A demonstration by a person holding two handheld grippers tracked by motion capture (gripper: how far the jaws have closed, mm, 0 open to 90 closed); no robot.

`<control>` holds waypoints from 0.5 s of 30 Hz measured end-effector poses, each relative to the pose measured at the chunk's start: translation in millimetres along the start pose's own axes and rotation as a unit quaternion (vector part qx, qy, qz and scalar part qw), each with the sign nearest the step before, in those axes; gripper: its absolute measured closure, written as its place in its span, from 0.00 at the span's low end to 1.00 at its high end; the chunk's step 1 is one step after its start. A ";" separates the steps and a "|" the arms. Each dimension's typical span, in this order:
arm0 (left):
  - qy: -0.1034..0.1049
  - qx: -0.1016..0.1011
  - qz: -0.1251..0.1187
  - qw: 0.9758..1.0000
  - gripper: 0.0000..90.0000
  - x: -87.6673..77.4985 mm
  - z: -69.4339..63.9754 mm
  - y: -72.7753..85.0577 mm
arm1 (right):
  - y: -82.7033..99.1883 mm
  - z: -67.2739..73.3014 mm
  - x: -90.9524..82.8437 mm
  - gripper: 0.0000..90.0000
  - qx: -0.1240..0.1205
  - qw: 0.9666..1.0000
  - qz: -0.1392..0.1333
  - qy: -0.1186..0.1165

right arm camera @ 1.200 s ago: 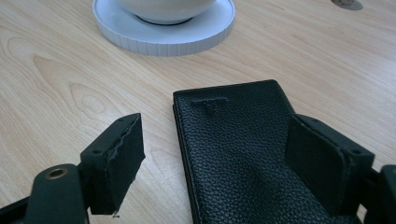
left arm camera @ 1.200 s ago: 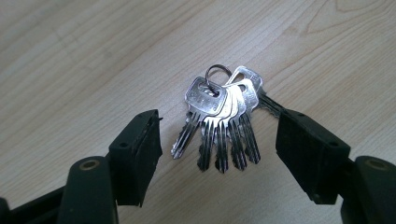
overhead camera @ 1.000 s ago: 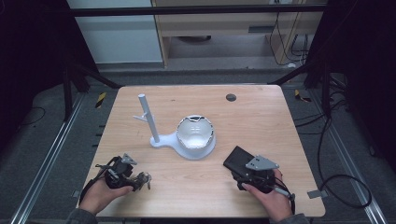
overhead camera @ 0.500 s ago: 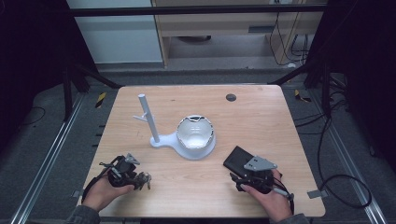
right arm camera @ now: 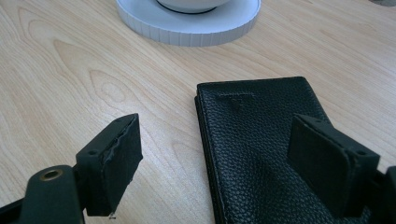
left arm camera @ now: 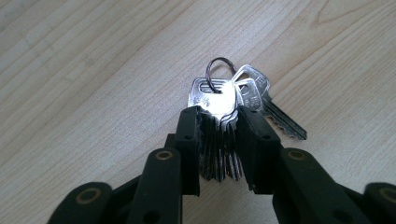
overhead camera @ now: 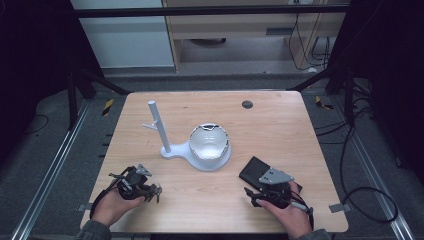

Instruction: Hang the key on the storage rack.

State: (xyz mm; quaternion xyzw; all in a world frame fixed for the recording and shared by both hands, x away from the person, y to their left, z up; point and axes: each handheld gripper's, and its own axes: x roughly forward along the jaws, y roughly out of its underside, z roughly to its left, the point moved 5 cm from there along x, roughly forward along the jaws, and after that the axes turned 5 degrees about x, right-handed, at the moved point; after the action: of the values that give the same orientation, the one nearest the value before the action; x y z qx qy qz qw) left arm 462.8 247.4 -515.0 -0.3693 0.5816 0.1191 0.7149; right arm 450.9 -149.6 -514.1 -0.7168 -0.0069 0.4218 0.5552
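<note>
A bunch of silver keys (left arm camera: 219,98) on a ring lies on the wooden table (overhead camera: 280,125) near the front left. My left gripper (left arm camera: 218,123) has just been closing, and its pads now press on the blades of the keys (overhead camera: 156,192). In the high view the left gripper (overhead camera: 150,190) lies low on the table in the person's hand. A black leather wallet (right arm camera: 261,121) lies flat at the front right. My right gripper (right arm camera: 222,137) stands open over its near end, one jaw above the wallet (overhead camera: 254,169), the other above bare wood. The right gripper (overhead camera: 257,182) points toward the table's middle.
A white stand sits mid-table: a round base carrying a white bowl (overhead camera: 209,141) and an upright post (overhead camera: 159,127) with a short side peg. The base's rim (right arm camera: 187,23) lies just beyond the wallet. A small dark disc (overhead camera: 247,104) marks the far side.
The left gripper's jaws look narrower around the keys than a second ago. Both hands stay where they were, and the wallet has not moved.
</note>
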 end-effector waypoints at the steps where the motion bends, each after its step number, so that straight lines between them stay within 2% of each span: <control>1: -0.002 0.002 0.000 1.000 0.85 -0.3 -0.5 -0.3 | 0.0 0.0 0.0 0.20 0.000 1.000 0.000 0.000; 3: -0.004 0.003 0.002 1.000 0.91 -0.8 -1.5 -0.7 | 0.0 0.6 -0.1 0.20 0.000 1.000 0.001 -0.002; 10: -0.009 -0.003 -0.004 1.000 0.93 -4.0 0.0 -3.1 | 0.0 2.2 0.6 0.20 -0.004 1.000 0.002 -0.008; 11: -0.015 0.001 -0.004 1.000 0.99 -6.9 1.5 -4.1 | -0.1 2.6 0.3 0.20 -0.004 1.000 0.002 -0.009; 14: -0.006 -0.001 -0.003 1.000 1.00 -6.6 1.5 -4.5 | 0.2 2.9 0.9 0.19 -0.003 1.000 0.004 -0.010; 15: -0.008 -0.001 -0.002 1.000 1.00 -5.6 1.5 -4.8 | 0.4 3.4 1.5 0.19 -0.005 1.000 0.006 -0.012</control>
State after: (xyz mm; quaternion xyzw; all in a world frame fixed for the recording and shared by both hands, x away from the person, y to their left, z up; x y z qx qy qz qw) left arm 465.2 246.6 -507.9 -0.3704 0.5747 0.1217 0.7195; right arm 449.5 -146.3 -515.5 -0.7149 -0.0115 0.4331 0.5488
